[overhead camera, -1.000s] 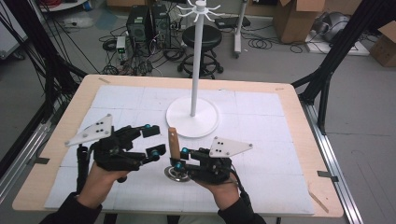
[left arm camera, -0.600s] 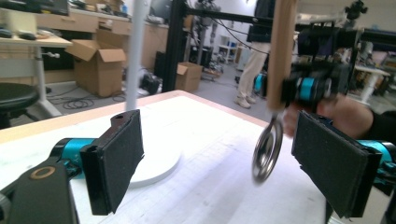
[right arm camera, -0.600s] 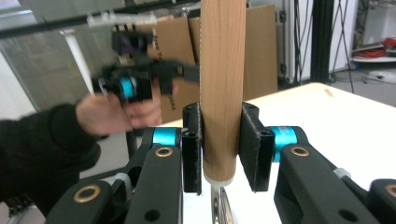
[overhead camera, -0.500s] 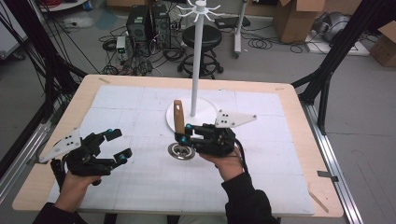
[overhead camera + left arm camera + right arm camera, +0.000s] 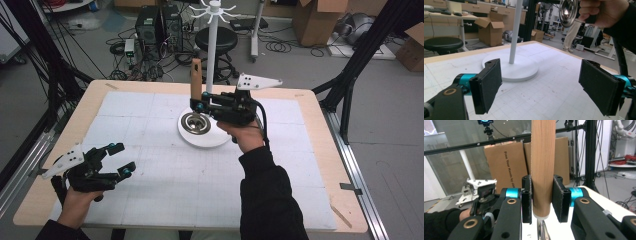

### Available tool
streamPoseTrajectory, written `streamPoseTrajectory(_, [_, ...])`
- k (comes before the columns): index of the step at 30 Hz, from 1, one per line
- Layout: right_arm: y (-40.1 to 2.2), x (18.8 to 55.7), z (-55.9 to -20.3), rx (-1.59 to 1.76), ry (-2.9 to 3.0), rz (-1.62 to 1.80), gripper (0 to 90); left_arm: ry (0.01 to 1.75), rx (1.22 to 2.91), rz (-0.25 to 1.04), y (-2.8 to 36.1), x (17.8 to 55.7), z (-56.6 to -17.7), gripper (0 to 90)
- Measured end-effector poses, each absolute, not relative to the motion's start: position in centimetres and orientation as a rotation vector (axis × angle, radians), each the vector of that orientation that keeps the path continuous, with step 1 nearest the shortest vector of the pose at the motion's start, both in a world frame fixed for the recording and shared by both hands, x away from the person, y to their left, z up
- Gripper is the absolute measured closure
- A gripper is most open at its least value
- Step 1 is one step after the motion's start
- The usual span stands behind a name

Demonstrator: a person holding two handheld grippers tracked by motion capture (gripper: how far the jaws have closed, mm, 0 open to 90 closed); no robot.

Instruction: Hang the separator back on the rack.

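Observation:
A utensil with a wooden handle (image 5: 196, 75) and a round metal bowl (image 5: 195, 123) hangs upright over the base (image 5: 212, 142) of a white hook stand (image 5: 212, 45). My right gripper (image 5: 200, 103) is shut on the handle's lower end; in the right gripper view both pads squeeze the wooden handle (image 5: 543, 165) at my right gripper (image 5: 541, 198). My left gripper (image 5: 121, 159) sits low at the table's front left. Its jaws have just been opening wide, then easing in slightly, with nothing between them (image 5: 541, 85). The left gripper view has the metal bowl (image 5: 568, 12) up high.
A white gridded mat (image 5: 165, 180) covers the wooden table (image 5: 320, 200). Beyond the far edge are a black stool (image 5: 220, 40), computer cases, cables and cardboard boxes (image 5: 315, 20). Black frame posts (image 5: 350, 75) flank the table.
My right gripper has lifted the utensil and carried it away toward the stand. My left gripper has drawn back left and down to the front corner and opened.

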State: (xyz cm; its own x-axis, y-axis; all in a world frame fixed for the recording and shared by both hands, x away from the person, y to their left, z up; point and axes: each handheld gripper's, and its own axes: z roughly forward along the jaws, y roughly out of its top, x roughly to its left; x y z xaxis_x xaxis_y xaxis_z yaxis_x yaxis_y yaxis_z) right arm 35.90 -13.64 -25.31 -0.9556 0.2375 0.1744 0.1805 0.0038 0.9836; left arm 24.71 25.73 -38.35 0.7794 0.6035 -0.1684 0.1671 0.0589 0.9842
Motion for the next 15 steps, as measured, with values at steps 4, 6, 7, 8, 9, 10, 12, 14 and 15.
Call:
streamPoseTrajectory(4, [-13.8, 37.2, -24.2, 0.474, 2.183, 2.152, 71.9, 0.657, 1.498, 0.367, 25.9, 24.7, -38.4, 18.8])
streamPoseTrajectory(6, [-13.9, 37.9, -23.8, 0.483, 2.184, 2.157, 71.9, 0.656, 1.5, 0.367, 26.0, 24.7, -38.5, 18.8])
streamPoseTrajectory(7, [-13.9, 38.2, -23.6, 0.487, 2.183, 2.159, 71.9, 0.656, 1.499, 0.365, 26.1, 24.7, -38.5, 18.8])
streamPoseTrajectory(8, [-13.9, 38.6, -23.3, 0.488, 2.185, 2.154, 71.9, 0.662, 1.492, 0.362, 26.0, 24.7, -38.5, 18.8])
streamPoseTrajectory(9, [-14.0, 38.9, -23.0, 0.489, 2.184, 2.147, 71.9, 0.661, 1.494, 0.361, 26.1, 24.8, -38.5, 18.8])
streamPoseTrajectory(10, [-14.0, 39.2, -22.7, 0.487, 2.184, 2.145, 71.9, 0.664, 1.494, 0.359, 26.1, 24.7, -38.5, 18.8])
streamPoseTrajectory(12, [-14.1, 39.8, -22.1, 0.487, 2.173, 2.143, 71.9, 0.664, 1.496, 0.359, 26.2, 24.8, -38.6, 18.8])
streamPoseTrajectory(14, [-14.3, 40.4, -21.5, 0.494, 2.158, 2.149, 71.9, 0.664, 1.498, 0.357, 26.2, 24.8, -38.6, 18.8])
streamPoseTrajectory(15, [-14.5, 40.7, -21.3, 0.498, 2.156, 2.154, 71.9, 0.666, 1.495, 0.356, 26.2, 24.8, -38.6, 18.8])
